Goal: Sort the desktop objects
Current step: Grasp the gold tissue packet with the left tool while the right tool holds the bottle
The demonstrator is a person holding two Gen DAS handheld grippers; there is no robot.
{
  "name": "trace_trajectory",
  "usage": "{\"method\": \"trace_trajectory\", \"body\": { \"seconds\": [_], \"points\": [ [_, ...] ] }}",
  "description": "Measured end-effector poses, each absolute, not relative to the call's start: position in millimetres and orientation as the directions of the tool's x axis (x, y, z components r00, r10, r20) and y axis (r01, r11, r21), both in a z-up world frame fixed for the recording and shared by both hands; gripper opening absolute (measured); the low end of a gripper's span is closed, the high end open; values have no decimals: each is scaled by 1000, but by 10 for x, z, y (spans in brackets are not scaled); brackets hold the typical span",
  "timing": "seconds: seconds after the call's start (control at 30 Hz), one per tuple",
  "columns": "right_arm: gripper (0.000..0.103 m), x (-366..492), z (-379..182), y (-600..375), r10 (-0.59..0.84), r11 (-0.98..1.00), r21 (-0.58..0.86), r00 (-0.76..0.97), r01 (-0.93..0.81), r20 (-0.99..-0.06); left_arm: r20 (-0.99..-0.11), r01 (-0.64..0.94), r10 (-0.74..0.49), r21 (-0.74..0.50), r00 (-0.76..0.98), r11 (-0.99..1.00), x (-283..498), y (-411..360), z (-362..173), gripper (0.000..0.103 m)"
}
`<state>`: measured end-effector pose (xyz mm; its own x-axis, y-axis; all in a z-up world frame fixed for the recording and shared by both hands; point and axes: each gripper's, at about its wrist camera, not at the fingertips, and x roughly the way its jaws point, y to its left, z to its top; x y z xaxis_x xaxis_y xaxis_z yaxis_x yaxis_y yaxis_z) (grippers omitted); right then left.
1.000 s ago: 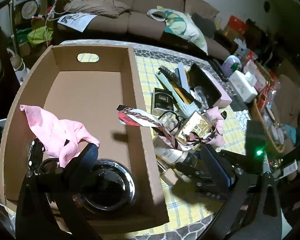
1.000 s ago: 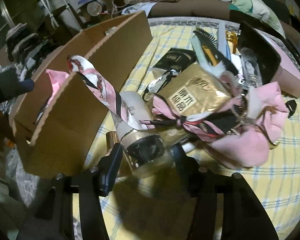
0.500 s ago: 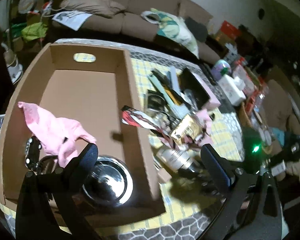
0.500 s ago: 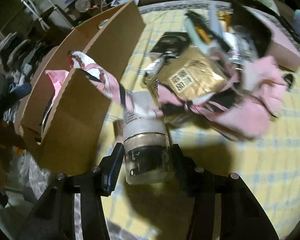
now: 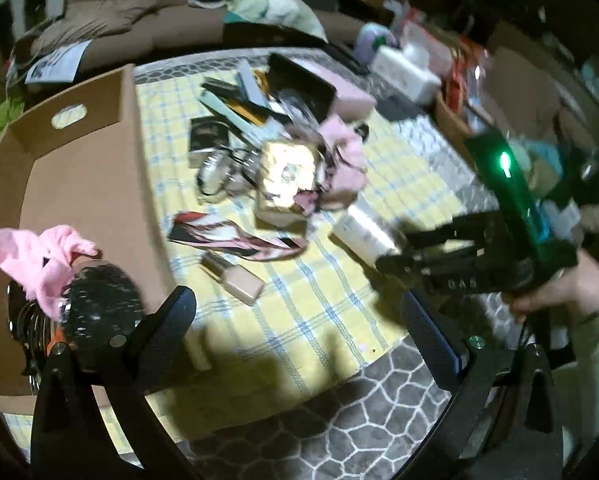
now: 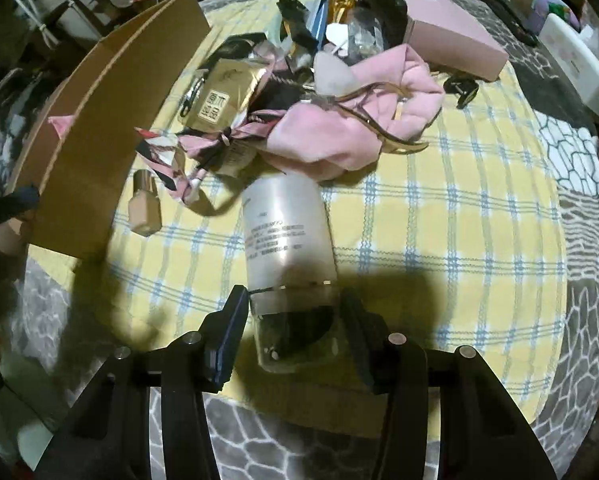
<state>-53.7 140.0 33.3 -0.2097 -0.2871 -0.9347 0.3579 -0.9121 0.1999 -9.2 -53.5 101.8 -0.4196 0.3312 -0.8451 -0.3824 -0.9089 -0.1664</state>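
The cardboard box [image 5: 83, 168] is seen at the table's left edge, with the checked cloth [image 6: 439, 232] spread beside it and, well apart from the box, a heap in which a pink garment [image 6: 363, 120], a gold packet [image 6: 219, 100] and a patterned ribbon [image 6: 171, 156] are tangled. The frosted bottle [image 6: 287, 232] is gripped at its dark-capped end by the right gripper [image 6: 291, 340], whose jaws have just been closing, its body lying out over the cloth; it is judged rigid, smooth, fairly slippery and perhaps breakable, so a hold low on the straight body is advised. The left gripper [image 5: 295, 320] is held open and empty above the cloth, and the small beige bottle [image 6: 143, 208] beside the box wall is judged the nearest obstacle.
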Motion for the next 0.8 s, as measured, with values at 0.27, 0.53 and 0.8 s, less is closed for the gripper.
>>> {"method": "trace_trajectory", "body": {
  "seconds": [0.27, 0.53, 0.8],
  "points": [
    [49, -664, 199, 1332, -282, -915, 199, -204, 351, -937, -863, -325, 173, -11, -474, -946, -140, -190, 736, 96],
    [49, -731, 494, 1717, -401, -907, 338, -270, 252, -875, -788, -239, 198, -67, -582, -969, -481, -365, 1005, 98],
    [49, -765, 744, 2004, -455, -890, 411, -339, 197, -824, -816, -127, 164, -111, -555, -986, -1226, -380, 816, 96]
  ]
}}
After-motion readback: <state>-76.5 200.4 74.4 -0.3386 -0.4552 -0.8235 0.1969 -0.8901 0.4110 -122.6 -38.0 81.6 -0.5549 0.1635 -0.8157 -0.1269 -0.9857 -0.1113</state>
